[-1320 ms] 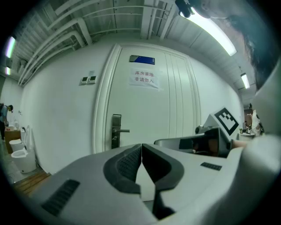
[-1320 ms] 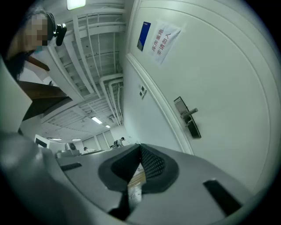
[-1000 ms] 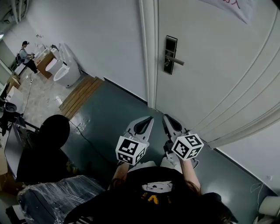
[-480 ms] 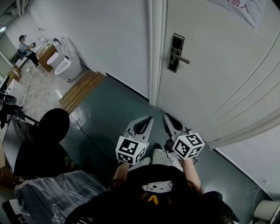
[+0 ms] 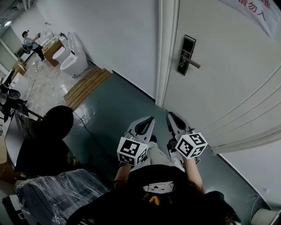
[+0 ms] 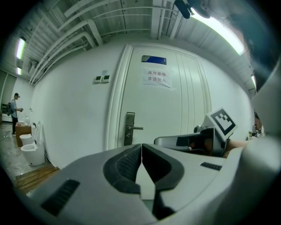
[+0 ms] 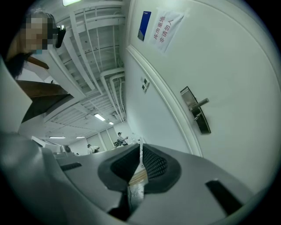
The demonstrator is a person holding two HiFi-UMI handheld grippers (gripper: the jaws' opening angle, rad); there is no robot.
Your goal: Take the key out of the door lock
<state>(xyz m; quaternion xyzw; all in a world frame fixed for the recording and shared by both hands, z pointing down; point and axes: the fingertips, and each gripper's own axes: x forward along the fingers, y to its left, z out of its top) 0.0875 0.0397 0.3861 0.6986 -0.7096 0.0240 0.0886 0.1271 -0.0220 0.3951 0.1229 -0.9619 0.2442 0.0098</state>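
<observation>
Two grippers sit at lower centre of the head view, the left gripper (image 5: 150, 119) and the right gripper (image 5: 169, 116), each carrying one marker cube (image 5: 131, 150). One door (image 5: 228, 79) fills the upper right, with one lock plate (image 5: 187, 52), one lever handle (image 5: 194, 64) and one paper sign (image 5: 252, 11). At upper left stand two white toilets (image 5: 71, 63) and one person (image 5: 30, 40).

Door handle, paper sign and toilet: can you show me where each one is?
Door handle (image 5: 193, 63), head view, on the middle of the silver lever.
Paper sign (image 6: 156, 78), left gripper view, on its printed middle.
Toilet (image 5: 71, 67), head view, on the white bowl.
</observation>
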